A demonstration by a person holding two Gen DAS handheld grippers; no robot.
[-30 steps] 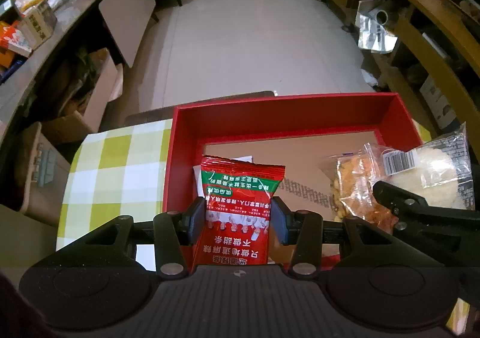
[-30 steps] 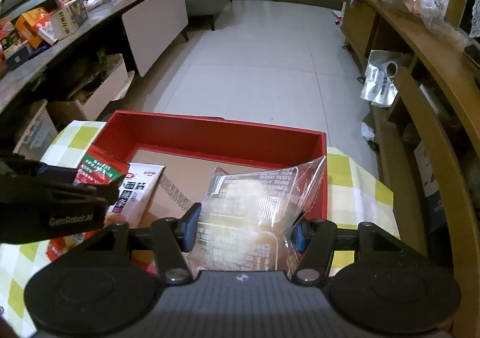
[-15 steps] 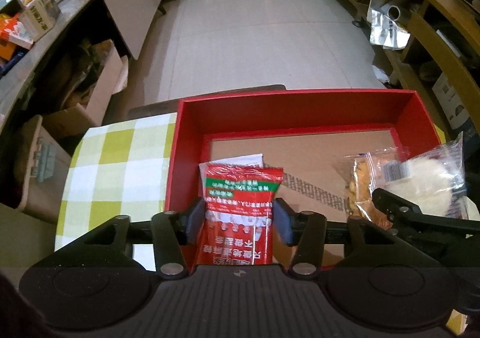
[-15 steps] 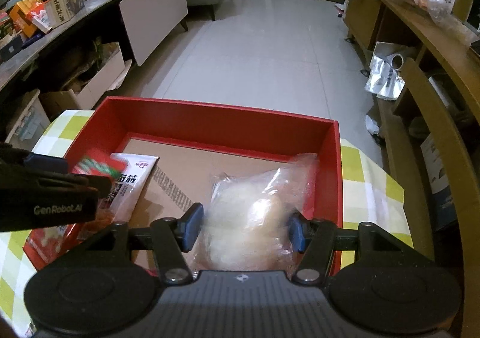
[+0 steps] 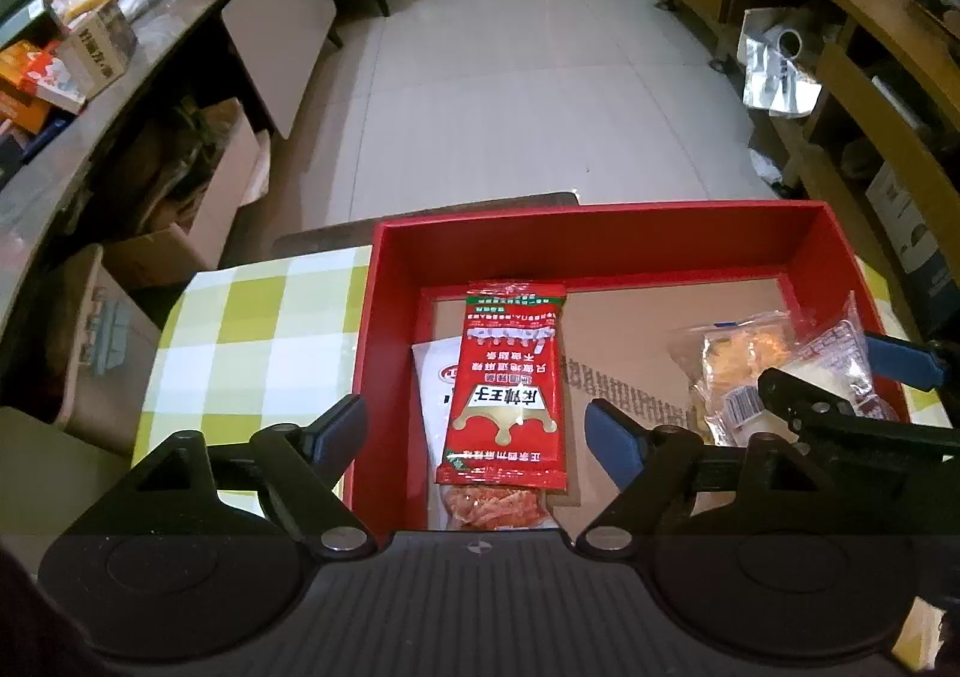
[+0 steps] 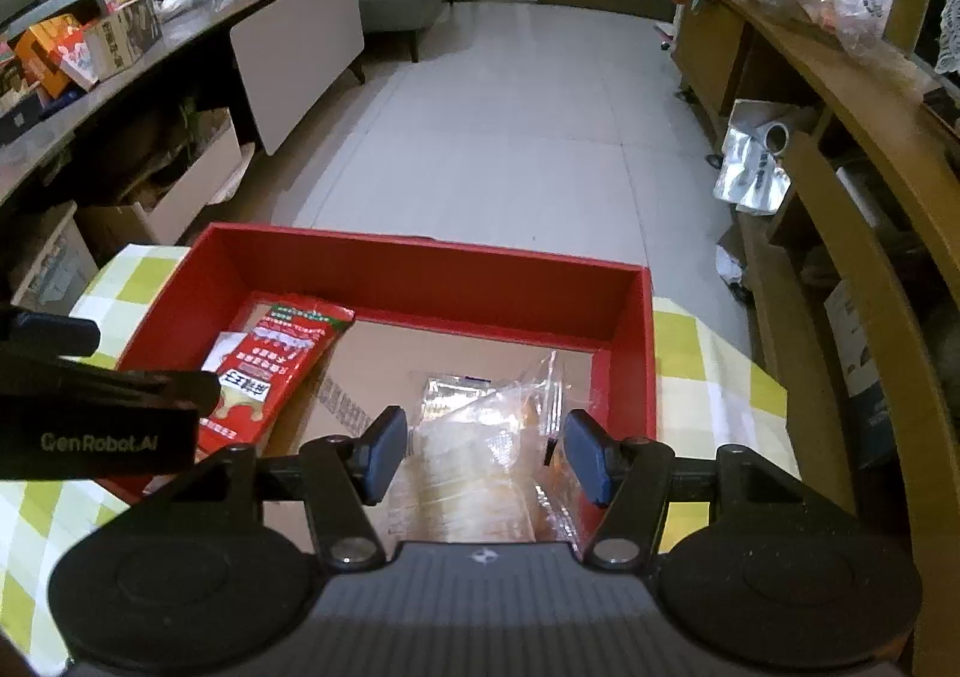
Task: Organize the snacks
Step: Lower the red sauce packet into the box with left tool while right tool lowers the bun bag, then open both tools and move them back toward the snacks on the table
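Snacks already lie in the shallow red cardboard box [image 5: 600, 233]: red foil packet [image 5: 510, 383] and clear plastic bun bag [image 6: 480, 455], both claws, left gripper [image 5: 477, 431] and right gripper [image 6: 480, 452], spread empty.

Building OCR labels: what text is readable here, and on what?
"GenRobot.AI": on the left hand-held gripper body, seen from the right wrist.
Red snack packet: large Chinese print, upside down, not reliably readable.
White packet under it: logo mostly hidden.
Clear bag: barcode, digits too small.
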